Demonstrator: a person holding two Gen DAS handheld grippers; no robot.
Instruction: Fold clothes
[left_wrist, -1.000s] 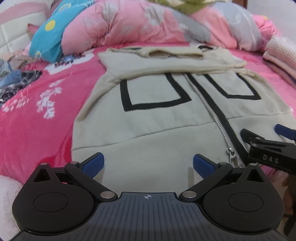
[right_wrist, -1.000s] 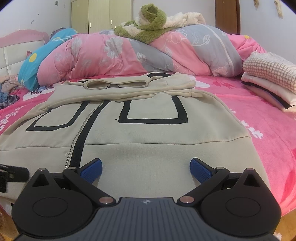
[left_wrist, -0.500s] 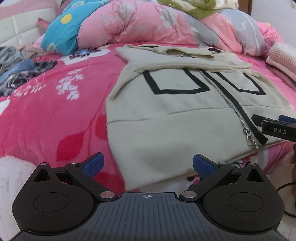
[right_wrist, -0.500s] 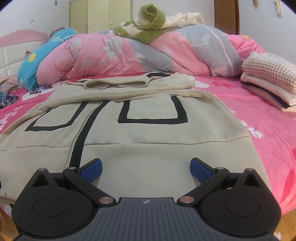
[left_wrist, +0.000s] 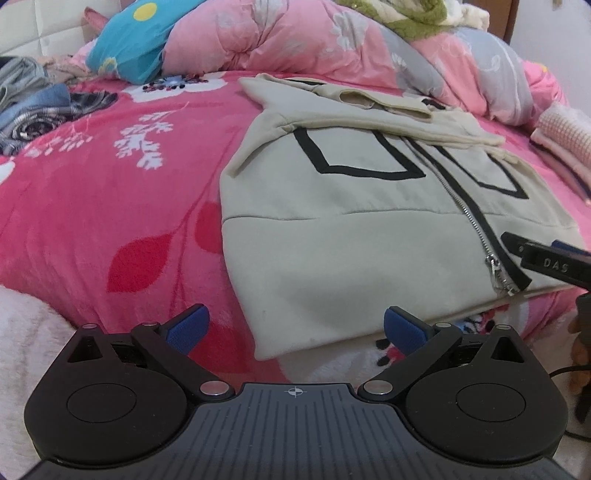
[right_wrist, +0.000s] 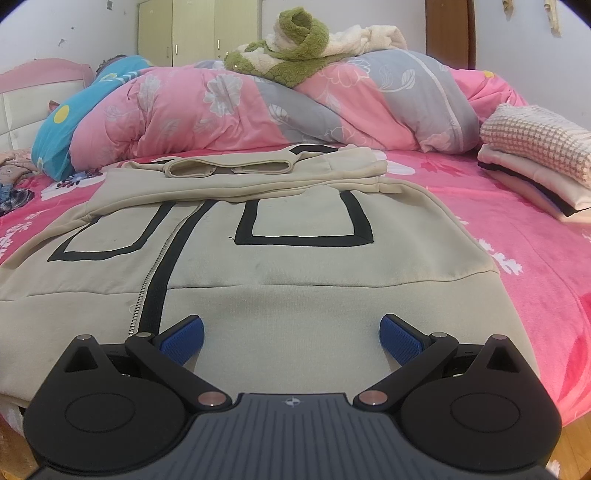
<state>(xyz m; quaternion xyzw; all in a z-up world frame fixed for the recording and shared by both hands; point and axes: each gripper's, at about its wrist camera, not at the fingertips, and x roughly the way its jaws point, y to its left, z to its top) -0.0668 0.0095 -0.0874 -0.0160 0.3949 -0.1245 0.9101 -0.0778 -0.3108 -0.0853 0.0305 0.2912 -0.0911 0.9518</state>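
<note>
Beige zip jacket (left_wrist: 369, 236) lies flat on the pink bed (left_wrist: 110, 184), front up, sleeves folded across its chest, hem at the near bed edge. Left gripper (left_wrist: 293, 326) has swung off the hem's middle since a second ago and now faces the jacket's left bottom corner, jaws spread, holding nothing. Right gripper (right_wrist: 291, 334) stays at the hem right of the zip, jaws spread, probably just above the cloth. Reads as lining up a hem grasp; fold not started.

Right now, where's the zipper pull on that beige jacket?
In the left wrist view, the zipper pull sits at the jacket's bottom hem, lower right, just left of the right claw.
</note>
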